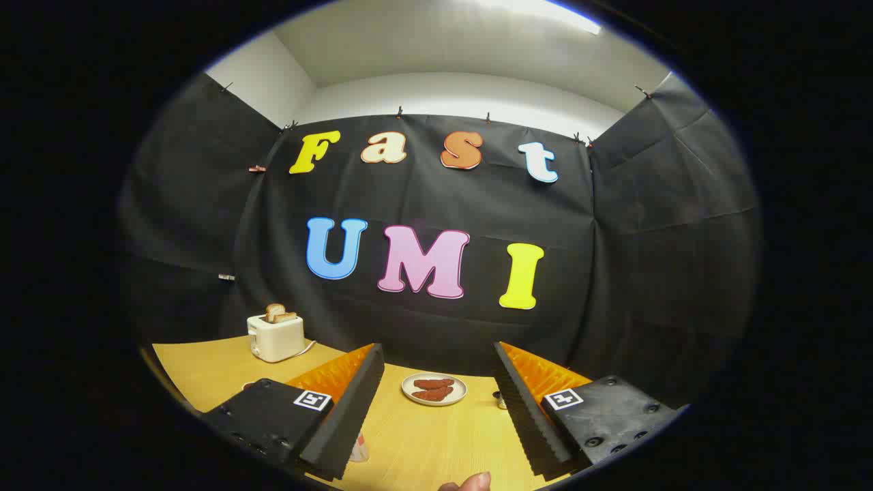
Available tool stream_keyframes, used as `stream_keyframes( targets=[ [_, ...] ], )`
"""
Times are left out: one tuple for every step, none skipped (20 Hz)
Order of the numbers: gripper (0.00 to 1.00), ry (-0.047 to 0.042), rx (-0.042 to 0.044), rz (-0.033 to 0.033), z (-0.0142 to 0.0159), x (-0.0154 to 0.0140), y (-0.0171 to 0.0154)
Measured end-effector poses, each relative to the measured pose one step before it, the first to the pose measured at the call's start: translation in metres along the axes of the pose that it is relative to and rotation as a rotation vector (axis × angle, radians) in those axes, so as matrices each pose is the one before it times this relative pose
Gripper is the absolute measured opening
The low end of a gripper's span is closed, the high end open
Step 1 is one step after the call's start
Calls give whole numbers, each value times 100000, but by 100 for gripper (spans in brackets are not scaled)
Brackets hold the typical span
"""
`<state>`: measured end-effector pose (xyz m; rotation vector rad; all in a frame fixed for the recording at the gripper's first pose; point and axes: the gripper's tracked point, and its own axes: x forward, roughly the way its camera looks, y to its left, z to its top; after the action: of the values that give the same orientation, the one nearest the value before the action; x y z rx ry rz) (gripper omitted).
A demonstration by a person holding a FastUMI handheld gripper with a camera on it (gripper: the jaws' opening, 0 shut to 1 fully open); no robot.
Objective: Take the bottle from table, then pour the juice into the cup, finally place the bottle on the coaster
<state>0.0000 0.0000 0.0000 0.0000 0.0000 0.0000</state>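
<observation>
Plate (434,399) of sausages (432,389) beyond wide-spread hand-held gripper (436,402)

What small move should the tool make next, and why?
Probably tilt the tool downward and look for the bottle. Its fingers are open with nothing between them, only bare table. Beyond them sits a plate of food, and farther off beside the wall a toaster. A small object peeks out beside one finger, too hidden to identify, so I cannot tell that it is the bottle.

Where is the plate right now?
In the gripper view the plate sits on the table, beyond the open gripper and centred between its fingers; the toaster stands farther off to its left.
</observation>
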Motion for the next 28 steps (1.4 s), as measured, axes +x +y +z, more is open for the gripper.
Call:
stream_keyframes(
  targets=[
    [97, -523, 15, 1073, 209, 44, 349],
    [97, 71, 55, 1186, 98, 83, 317],
    [97, 7, 367, 2358, 20, 197, 637],
    [97, -911, 70, 1840, 302, 220, 679],
    [97, -589, -512, 1356, 345, 161, 395],
    [97, -881, -148, 198, 229, -25, 144],
    [97, -1083, 770, 156, 352, 8, 253],
    [97, 308, 1229, 35, -84, -64, 427],
    [97, 1085, 900, -904, -439, -159, 100],
    [97, 2581, 1186, -367, -673, -318, 289],
    [97, 1990, 1164, 717, -527, -392, 610],
    [97, 475, 5, -280, -168, -174, 359],
    [97, -510, -1321, -1744, -84, -206, -252],
    [97, -435, -1502, -1645, -203, -97, -369],
    [97, 356, -1688, -959, -454, 104, 9],
    [97, 222, -1070, -802, -440, 24, 52],
    [97, -156, -1088, -438, -150, 214, -89],
    [97, 257, -899, -145, -118, 222, -87],
    [97, 820, -666, 676, -303, 214, 48],
    [97, 1137, -1026, 1164, -293, 368, 95],
    [97, 811, -1326, 839, 24, 99, -68],
    [97, -47, -1518, 1475, 244, -93, 7],
    [97, -1557, 188, 1872, 452, -309, 78],
    [96, -2327, 918, 1820, 395, -153, 307],
    [96, 65, 467, 1338, -434, -118, 138],
    [96, 1772, 950, 1444, -1254, -121, 275],
    [96, 1640, 1806, 1224, -1052, -201, 375],
    [97, 1995, 1259, 932, -634, -95, 337]
  ],
)
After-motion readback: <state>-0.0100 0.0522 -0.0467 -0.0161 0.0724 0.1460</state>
